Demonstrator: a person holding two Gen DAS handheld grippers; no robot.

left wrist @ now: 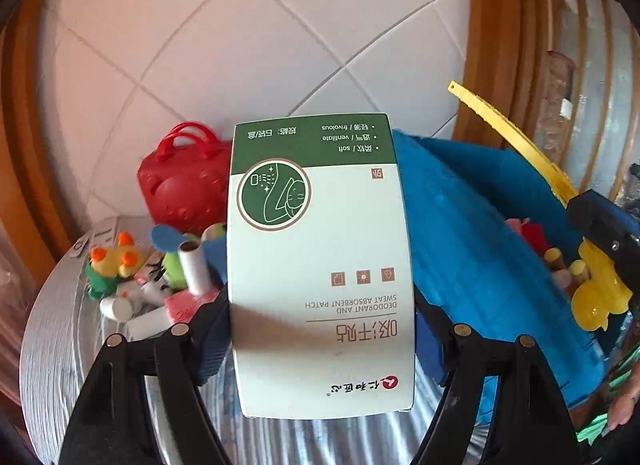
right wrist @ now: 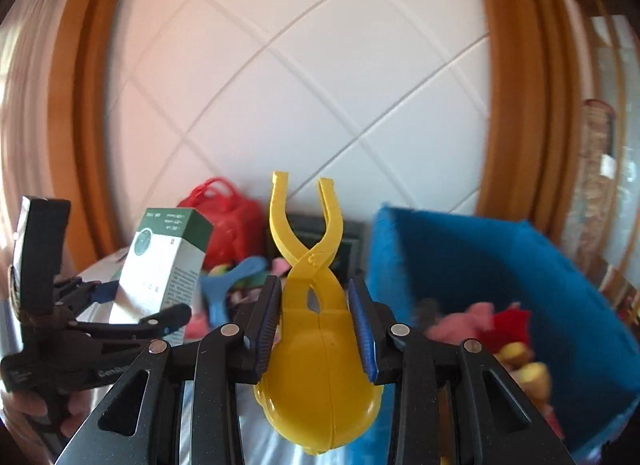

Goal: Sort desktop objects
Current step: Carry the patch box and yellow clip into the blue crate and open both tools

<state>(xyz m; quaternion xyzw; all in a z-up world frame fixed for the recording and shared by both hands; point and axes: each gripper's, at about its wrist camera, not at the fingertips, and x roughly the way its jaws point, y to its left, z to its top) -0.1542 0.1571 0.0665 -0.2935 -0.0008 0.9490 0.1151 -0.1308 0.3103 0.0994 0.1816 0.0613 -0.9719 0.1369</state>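
The left gripper (left wrist: pixel 320 329) pinches a tall white cardboard box with a green top band and a round green emblem (left wrist: pixel 320 265) between its blue ribbed pads, one pad pressed against each long side, and the box stands lifted above the shiny silver table (left wrist: pixel 52 329) with its printing upside down toward the camera. In the right wrist view the same box (right wrist: pixel 160 265) appears at the left, tilted, clamped in that black tool, with a person's fingers (right wrist: pixel 24 409) wrapped around the tool's handle. The right gripper (right wrist: pixel 316 325) is closed on a yellow plastic scissor-style clamp with a rounded ball-shaped mould (right wrist: pixel 316 377); its blue pads press on the two sides just above the rounded shell, and the two yellow handles cross and fork upward in front of the white tiled wall (right wrist: pixel 280 65). From the left wrist the yellow clamp (left wrist: pixel 596 293) shows at the right edge, beside a blue fabric storage bin (left wrist: pixel 480 245) holding small red, pink and yellow items. Behind the box on the table sit a red plastic bag-shaped case with loop handles (left wrist: pixel 180 185) and a cluster of small toys, among them an orange, yellow and green plush figure (left wrist: pixel 112 265) and a white roll (left wrist: pixel 196 269)
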